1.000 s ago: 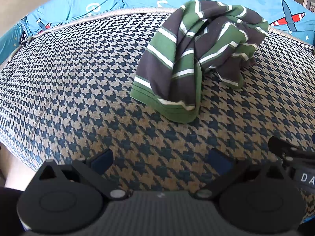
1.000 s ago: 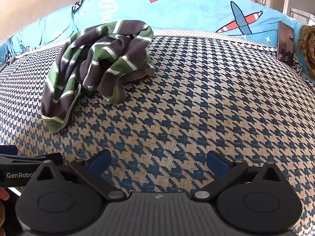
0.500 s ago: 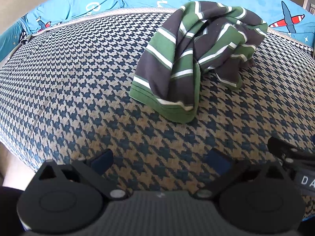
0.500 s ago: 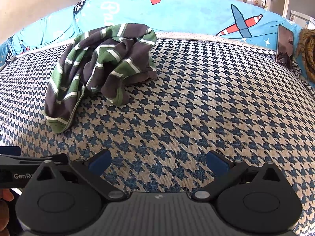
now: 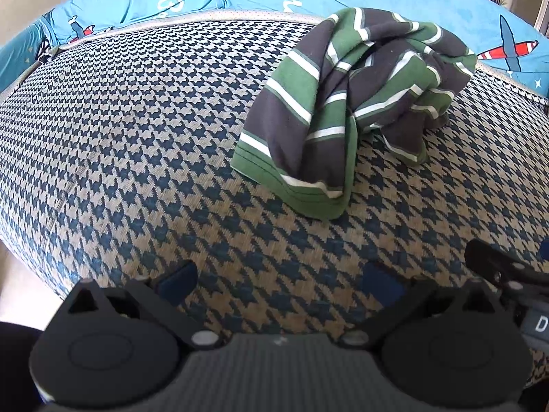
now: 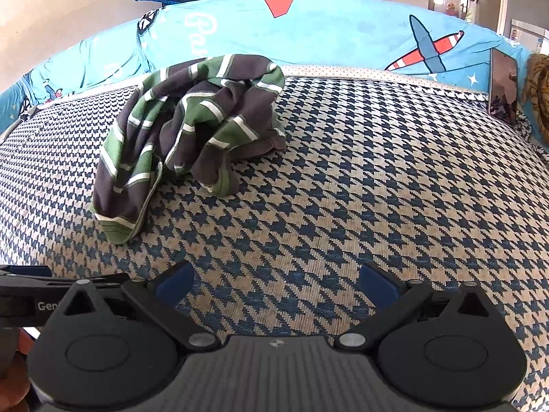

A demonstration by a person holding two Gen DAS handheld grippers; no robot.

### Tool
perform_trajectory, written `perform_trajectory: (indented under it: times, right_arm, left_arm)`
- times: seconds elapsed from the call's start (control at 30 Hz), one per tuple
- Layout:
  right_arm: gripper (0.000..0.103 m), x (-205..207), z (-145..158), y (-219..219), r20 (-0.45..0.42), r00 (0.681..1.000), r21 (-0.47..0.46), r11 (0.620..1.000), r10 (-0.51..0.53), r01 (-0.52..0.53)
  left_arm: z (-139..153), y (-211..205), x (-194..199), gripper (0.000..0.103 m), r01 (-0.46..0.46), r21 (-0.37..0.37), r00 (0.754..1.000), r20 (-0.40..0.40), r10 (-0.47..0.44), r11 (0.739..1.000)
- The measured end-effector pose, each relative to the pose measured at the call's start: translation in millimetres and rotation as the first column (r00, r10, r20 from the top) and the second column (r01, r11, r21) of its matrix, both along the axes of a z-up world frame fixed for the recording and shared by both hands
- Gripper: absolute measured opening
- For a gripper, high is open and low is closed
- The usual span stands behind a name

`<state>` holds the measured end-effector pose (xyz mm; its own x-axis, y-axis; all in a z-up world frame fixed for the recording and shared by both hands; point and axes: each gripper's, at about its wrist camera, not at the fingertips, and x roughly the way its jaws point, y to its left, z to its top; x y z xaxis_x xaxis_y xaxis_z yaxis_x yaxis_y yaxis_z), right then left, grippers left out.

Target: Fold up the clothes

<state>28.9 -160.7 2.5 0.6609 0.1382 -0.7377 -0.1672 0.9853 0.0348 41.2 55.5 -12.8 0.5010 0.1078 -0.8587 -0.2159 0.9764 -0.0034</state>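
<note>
A crumpled garment with green, dark grey and white stripes [image 5: 346,103] lies in a heap on the houndstooth-patterned cushion [image 5: 137,130]. In the right wrist view the same garment [image 6: 192,130] sits at the upper left. My left gripper [image 5: 279,279] is open over bare cushion, well short of the garment's green hem. My right gripper [image 6: 276,283] is open too, with nothing between its blue-padded fingers, and the garment lies ahead to its left.
A blue cover printed with aeroplanes [image 6: 308,34] runs along the back of the cushion. A phone [image 6: 504,89] leans at the far right. The cushion's front edge drops off at the left [image 5: 20,240]. Each gripper shows at the other view's side edge.
Both views have shifted slightly; the garment sits a little lower and nearer in the right wrist view. The garment itself has not moved and both grippers stay open.
</note>
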Motion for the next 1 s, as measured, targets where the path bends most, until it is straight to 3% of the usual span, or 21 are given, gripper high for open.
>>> perform_trajectory:
  times: [0.27, 0.47, 0.83, 1.0]
  right_arm:
    - [0.103, 5.0, 2.6, 4.0, -0.003, 1.0, 0.019, 1.0, 0.013, -0.012]
    - [0.103, 8.4, 17.6, 13.1, 0.086, 0.993, 0.031, 0.996, 0.075, -0.078]
    - [0.099, 25.1, 40.3, 45.3, 0.247, 0.939, -0.001, 0.969, 0.238, -0.246]
    - [0.098, 33.3, 47.2, 61.2, 0.312, 0.897, -0.013, 0.945, 0.313, -0.326]
  left_arm:
    - [0.5, -2.8, 0.2, 0.103, -0.031, -0.028, 0.999, -0.009, 0.031, 0.999]
    - [5.8, 2.0, 3.7, 0.103, -0.094, -0.041, 0.996, -0.001, 0.094, 0.995]
    - [-5.2, 9.6, 10.7, 0.103, -0.159, -0.034, 0.987, -0.044, 0.158, 0.987]
    - [-8.1, 8.2, 11.4, 0.103, -0.163, -0.023, 0.986, -0.038, 0.162, 0.986]
